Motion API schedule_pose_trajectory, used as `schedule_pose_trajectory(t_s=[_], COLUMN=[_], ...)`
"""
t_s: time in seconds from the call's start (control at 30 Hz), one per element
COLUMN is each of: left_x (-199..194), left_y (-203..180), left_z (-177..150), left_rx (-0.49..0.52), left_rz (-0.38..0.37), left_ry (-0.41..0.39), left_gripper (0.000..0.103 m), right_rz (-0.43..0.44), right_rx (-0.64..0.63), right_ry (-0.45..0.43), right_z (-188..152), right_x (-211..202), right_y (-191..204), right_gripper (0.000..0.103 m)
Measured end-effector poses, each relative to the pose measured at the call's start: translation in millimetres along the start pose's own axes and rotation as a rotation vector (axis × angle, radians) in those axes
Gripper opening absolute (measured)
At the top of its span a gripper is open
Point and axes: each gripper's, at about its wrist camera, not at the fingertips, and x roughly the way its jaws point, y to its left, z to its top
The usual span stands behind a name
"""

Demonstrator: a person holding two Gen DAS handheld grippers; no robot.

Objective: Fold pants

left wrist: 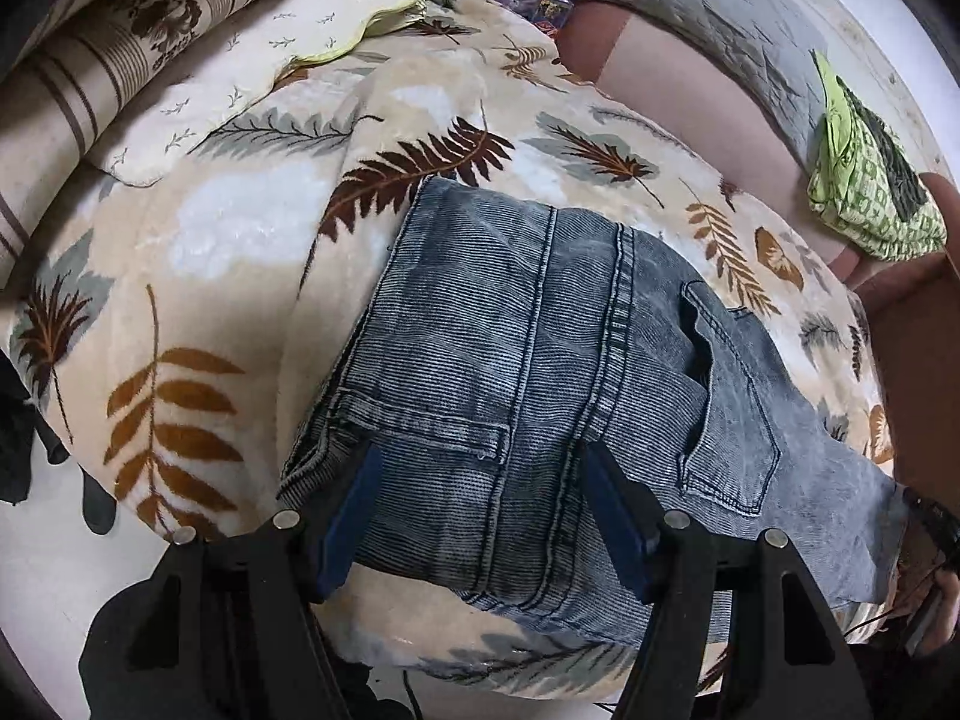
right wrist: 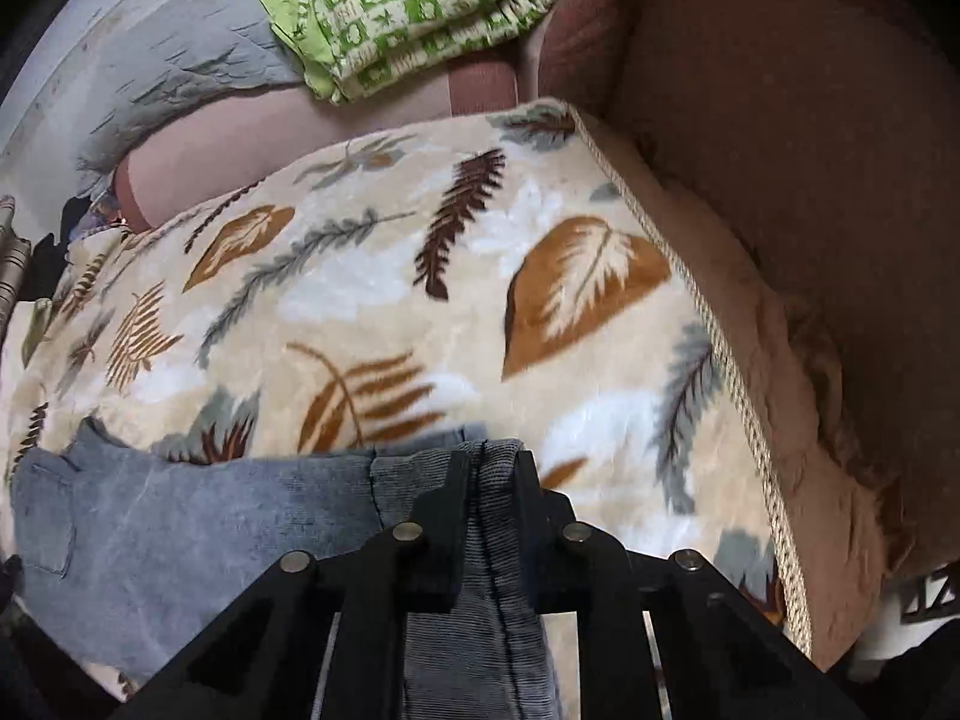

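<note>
Left hand-held gripper (left wrist: 486,510) stands spread wide, its blue pads resting on the folded jeans (left wrist: 540,372) with denim showing between them and nothing pinched. Right hand-held gripper (right wrist: 487,480) is pressed together on a ridge of the same jeans (right wrist: 228,516), the cloth running up between its black fingers.

Beneath everything lies the leaf-print blanket (left wrist: 252,240), spread over the bed and by far the largest surface; its corded edge (right wrist: 714,348) runs along the right side in the right wrist view, just beside a brown cushion (right wrist: 810,150). Broad bare blanket lies beyond and to the left of the jeans. The jeans sit on the near middle of the blanket as a thick folded block, far edge straight, a back pocket (left wrist: 729,396) facing up. A striped pillow (left wrist: 90,60) lies far left, and a green patterned cloth (left wrist: 870,180) lies well apart at the far right.
</note>
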Motion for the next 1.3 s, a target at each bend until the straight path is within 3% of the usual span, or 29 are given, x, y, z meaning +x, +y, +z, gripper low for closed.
schedule_pose_trajectory(t_s=[0.07,0.13,0.2,0.27,0.37,0.47,0.57,0.67,0.77,0.87,0.9,1.0,1.03,1.07,1.1,1.2,1.3], left_x=[-1.8,-8.3,-15.0,-25.8,-31.5,-27.5,-18.1,-12.6,-21.7,-25.8,-24.7,-19.3,-16.8,-16.0,-14.9,-26.6,-69.1], left_y=[-3.2,-2.5,5.6,16.2,28.8,33.9,29.3,36.2,45.2,56.5,57.3,47.0,44.1,41.3,37.2,34.9,19.6], left_z=[-1.2,-3.5,-3.6,-2.7,-1.5,-7.2,-8.1,-5.2,-5.8,-19.0,-22.5,-22.4,-19.9,-16.9,-11.9,-2.5,0.2], left_rx=[0.006,-0.007,-0.042,-0.102,-0.206,-0.296,-0.323,-0.413,-0.475,-0.593,-0.614,-0.574,-0.562,-0.545,-0.504,-0.473,-0.368], left_rz=[0.008,-0.003,-0.021,-0.031,-0.062,-0.081,-0.069,-0.09,-0.095,-0.125,-0.126,-0.097,-0.097,-0.091,-0.077,-0.08,0.009], left_ry=[-0.002,0.004,-0.008,-0.035,-0.035,-0.001,0.028,0.035,-0.001,0.021,0.031,0.027,0.023,0.015,0.009,-0.046,-0.221], left_gripper=[0.069,0.069,0.069,0.069,0.069,0.069,0.069,0.068,0.046,0.049,0.055,0.055,0.052,0.042,0.004,0.005,0.002], right_rz=[-0.033,-0.047,-0.047,-0.064,0.023,0.169,0.294,0.299,0.315,0.315,0.312,0.321,0.321,0.319,0.317,0.323,0.338], right_rx=[-0.01,0.018,0.052,0.063,0.084,0.063,0.018,-0.033,-0.023,-0.02,-0.013,0.007,0.005,0.0,-0.007,-0.012,-0.002], right_ry=[0.034,0.164,0.1,0.012,-0.111,-0.13,-0.073,0.002,0.064,0.083,0.096,0.115,0.11,0.109,0.109,0.105,0.106], right_z=[1.6,-10.9,-20.3,-25.7,-34.9,-44.5,-57.1,-72.1,-81.9,-86.8,-87.4,-90.9,-92.0,-91.8,-91.5,-92.7,-93.6], right_x=[27.9,56.8,44.7,17.5,-28.9,-46.9,-38.5,-16.8,1.5,6.3,10.7,23.9,23.9,23.8,23.5,23.1,22.8], right_y=[0.8,-7.7,-14.7,-17.3,-13.2,10.0,40.2,63.0,68.1,64.4,61.9,57.9,58.9,59.5,60.9,62.1,58.4], right_gripper=[0.028,0.037,0.056,0.06,0.069,0.071,0.071,0.071,0.071,0.071,0.071,0.071,0.072,0.073,0.073,0.073,0.073])
